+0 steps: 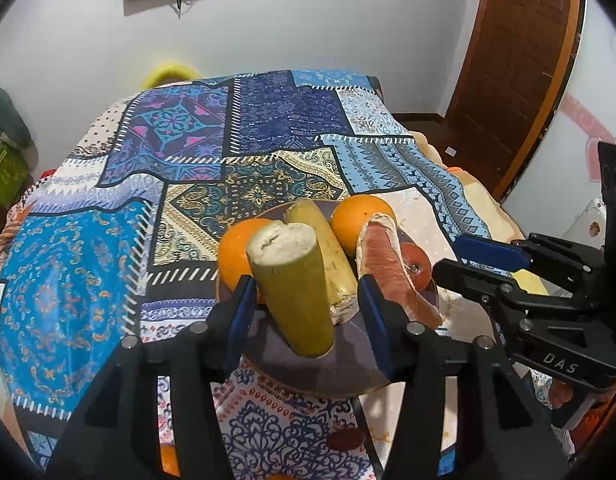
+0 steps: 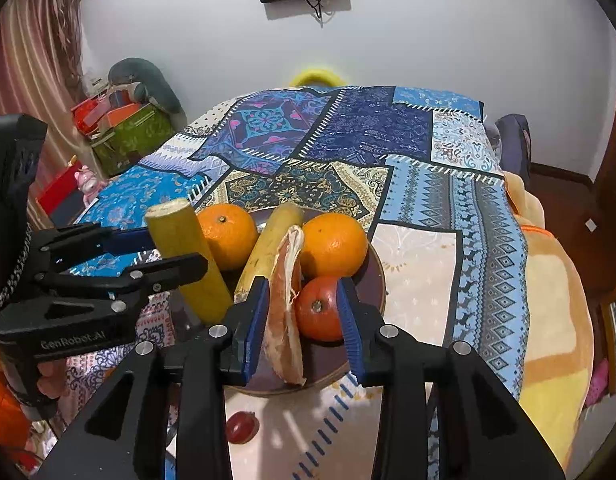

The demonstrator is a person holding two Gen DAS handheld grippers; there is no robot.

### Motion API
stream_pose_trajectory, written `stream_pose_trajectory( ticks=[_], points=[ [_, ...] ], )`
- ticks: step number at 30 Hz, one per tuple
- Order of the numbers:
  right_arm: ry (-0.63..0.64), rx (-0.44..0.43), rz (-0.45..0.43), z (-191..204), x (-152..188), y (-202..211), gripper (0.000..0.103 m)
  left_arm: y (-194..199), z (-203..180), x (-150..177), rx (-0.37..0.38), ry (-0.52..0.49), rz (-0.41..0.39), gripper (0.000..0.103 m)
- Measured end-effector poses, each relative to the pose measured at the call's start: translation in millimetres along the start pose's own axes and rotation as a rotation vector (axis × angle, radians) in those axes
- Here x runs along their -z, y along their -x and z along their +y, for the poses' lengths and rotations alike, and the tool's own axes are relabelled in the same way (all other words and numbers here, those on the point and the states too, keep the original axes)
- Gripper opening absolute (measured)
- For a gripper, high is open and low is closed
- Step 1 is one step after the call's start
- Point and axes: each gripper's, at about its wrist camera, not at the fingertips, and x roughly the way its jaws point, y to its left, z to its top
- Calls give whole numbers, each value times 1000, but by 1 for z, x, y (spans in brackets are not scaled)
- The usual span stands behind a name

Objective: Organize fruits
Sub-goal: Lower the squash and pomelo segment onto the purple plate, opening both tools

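Note:
A dark round plate (image 1: 347,356) (image 2: 373,276) on the patterned cloth holds two oranges (image 1: 357,218) (image 2: 333,244), a second yellow-green cane piece (image 1: 331,252) (image 2: 268,240), a pink pomelo slice (image 1: 391,268) (image 2: 284,320) and a red-orange tomato-like fruit (image 1: 417,266) (image 2: 317,310). My left gripper (image 1: 308,300) (image 2: 164,252) stands open around a yellow-green cane piece (image 1: 292,288) (image 2: 188,256) that leans up from the plate; its pads do not press it. My right gripper (image 2: 304,322) (image 1: 459,256) is open astride the pomelo slice and the red fruit.
A small dark red fruit (image 1: 345,438) (image 2: 242,426) lies on the cloth in front of the plate. Another orange (image 1: 170,460) shows at the bottom edge. Boxes (image 2: 120,128) are stacked far left, a wooden door (image 1: 515,72) is at right.

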Motion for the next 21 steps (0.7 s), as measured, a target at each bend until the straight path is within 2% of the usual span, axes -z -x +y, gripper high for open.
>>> stream_pose_trajectory(
  ticks=[6, 10, 14, 21],
  points=[
    [10, 4, -1, 8, 4, 11, 32, 26, 7, 7, -12, 16, -23, 58],
    [12, 3, -8, 15, 8, 22, 33, 38, 10, 14, -38, 10, -19, 58],
    [26, 16, -13, 22, 13, 31, 39, 52, 17, 22, -52, 23, -28, 58],
    [42, 21, -15, 35, 16, 43, 39, 83, 39, 45, -97, 63, -42, 58]
  ],
)
